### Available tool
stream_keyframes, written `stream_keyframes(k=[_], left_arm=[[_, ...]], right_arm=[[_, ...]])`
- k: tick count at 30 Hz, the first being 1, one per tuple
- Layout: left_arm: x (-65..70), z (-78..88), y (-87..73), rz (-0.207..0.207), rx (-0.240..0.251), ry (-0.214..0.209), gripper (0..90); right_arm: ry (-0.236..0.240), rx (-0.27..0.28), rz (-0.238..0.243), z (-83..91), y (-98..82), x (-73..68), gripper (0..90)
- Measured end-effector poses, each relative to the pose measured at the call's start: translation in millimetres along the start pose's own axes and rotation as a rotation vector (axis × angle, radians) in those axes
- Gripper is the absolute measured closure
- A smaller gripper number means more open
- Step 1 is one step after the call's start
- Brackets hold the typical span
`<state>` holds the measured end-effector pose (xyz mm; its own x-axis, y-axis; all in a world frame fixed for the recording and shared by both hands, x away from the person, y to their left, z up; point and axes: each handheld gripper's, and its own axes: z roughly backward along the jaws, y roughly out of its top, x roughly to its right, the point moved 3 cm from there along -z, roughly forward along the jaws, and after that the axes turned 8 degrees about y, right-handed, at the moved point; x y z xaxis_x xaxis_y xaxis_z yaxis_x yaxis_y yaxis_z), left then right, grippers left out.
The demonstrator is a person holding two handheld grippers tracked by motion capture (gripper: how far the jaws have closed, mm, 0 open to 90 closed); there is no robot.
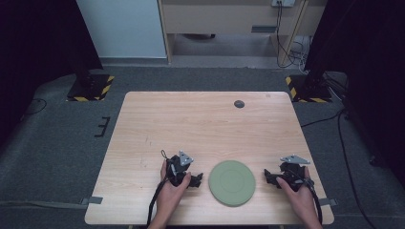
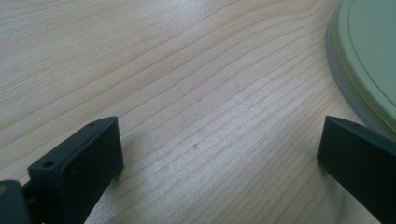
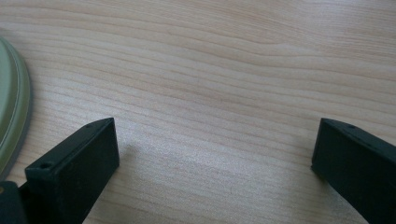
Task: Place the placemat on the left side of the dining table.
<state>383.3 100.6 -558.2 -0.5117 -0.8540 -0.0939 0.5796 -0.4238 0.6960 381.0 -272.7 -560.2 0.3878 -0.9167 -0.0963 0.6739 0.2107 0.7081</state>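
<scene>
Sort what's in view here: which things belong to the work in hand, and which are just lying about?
In play:
- green plate, flat on the wooden table between both grippers
- left gripper, jaws open beside the plate's rim
- right gripper, jaws open on the plate's other side

Lying about:
- small dark round spot near the table's far edge
- floor cables beyond the table
</scene>
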Motion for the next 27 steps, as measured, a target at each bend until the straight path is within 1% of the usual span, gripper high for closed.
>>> stream_keyframes(k=[6, 8, 9, 10, 11, 12, 13, 14, 15, 18, 19, 20, 21, 23, 24, 25, 26, 27], left_arm=[[-0.1, 0.3, -0.1, -0.012, 0.005, -0.016, 0.0], [1.0, 2.7, -0.8, -0.010, 0.021, -0.033, 1.8], [1.0, 6.9, -1.7, 0.003, 0.042, -0.040, 2.8], [1.0, 6.9, -1.7, 0.003, 0.042, -0.040, 2.8], [0.7, 9.4, -2.2, 0.010, 0.051, -0.046, 2.8], [0.9, 12.3, -2.8, 0.020, 0.060, -0.050, 2.9], [1.3, 15.5, -3.6, 0.024, 0.067, -0.047, 2.9], [2.0, 17.7, -4.2, 0.024, 0.072, -0.043, 2.9], [3.5, 21.2, -4.9, 0.019, 0.078, -0.039, 2.9], [9.3, 28.4, -5.2, 0.024, 0.103, -0.050, 2.9], [11.7, 30.9, -5.1, 0.020, 0.114, -0.053, 3.0], [17.1, 34.8, -4.5, 0.010, 0.132, -0.068, 3.0], [17.1, 34.8, -4.5, 0.010, 0.132, -0.068, 2.9], [23.2, 37.9, -4.5, -0.010, 0.143, -0.081, 2.9], [25.9, 38.9, -4.0, -0.026, 0.148, -0.082, 2.9], [28.1, 39.1, -3.0, -0.038, 0.152, -0.082, 2.9], [29.5, 38.8, -2.4, -0.046, 0.155, -0.081, 2.9], [30.8, 38.0, -2.4, -0.046, 0.154, -0.084, 2.9]], right_arm=[[0.010, -0.001, 0.007, 0.5, -0.4, -0.9, 1.4], [0.017, 0.001, 0.015, 1.9, -1.0, -1.2, 3.5], [0.029, 0.002, 0.024, 4.5, -1.7, -2.0, 4.6], [0.029, 0.002, 0.024, 4.5, -1.7, -2.0, 4.6], [0.040, 0.005, 0.027, 6.6, -2.1, -2.8, 4.3], [0.062, 0.017, 0.038, 11.5, -3.5, -5.0, 4.2], [0.074, 0.020, 0.042, 14.2, -4.4, -6.9, 4.0], [0.074, 0.020, 0.042, 14.2, -4.4, -6.9, 4.0], [0.083, 0.021, 0.053, 16.1, -5.4, -8.0, 3.9], [0.121, 0.027, 0.086, 23.2, -8.9, -16.0, 3.6], [0.130, 0.029, 0.088, 25.8, -9.2, -18.8, 3.5], [0.144, 0.046, 0.100, 30.2, -8.5, -24.3, 3.1], [0.144, 0.046, 0.100, 30.2, -8.5, -24.3, 3.1], [0.149, 0.053, 0.113, 31.0, -7.1, -28.0, 3.2], [0.153, 0.052, 0.120, 30.3, -7.2, -29.2, 3.4], [0.169, 0.044, 0.132, 27.9, -8.3, -32.4, 3.6], [0.169, 0.044, 0.132, 27.9, -8.3, -32.4, 3.6], [0.174, 0.034, 0.144, 26.5, -9.3, -33.8, 3.6]])
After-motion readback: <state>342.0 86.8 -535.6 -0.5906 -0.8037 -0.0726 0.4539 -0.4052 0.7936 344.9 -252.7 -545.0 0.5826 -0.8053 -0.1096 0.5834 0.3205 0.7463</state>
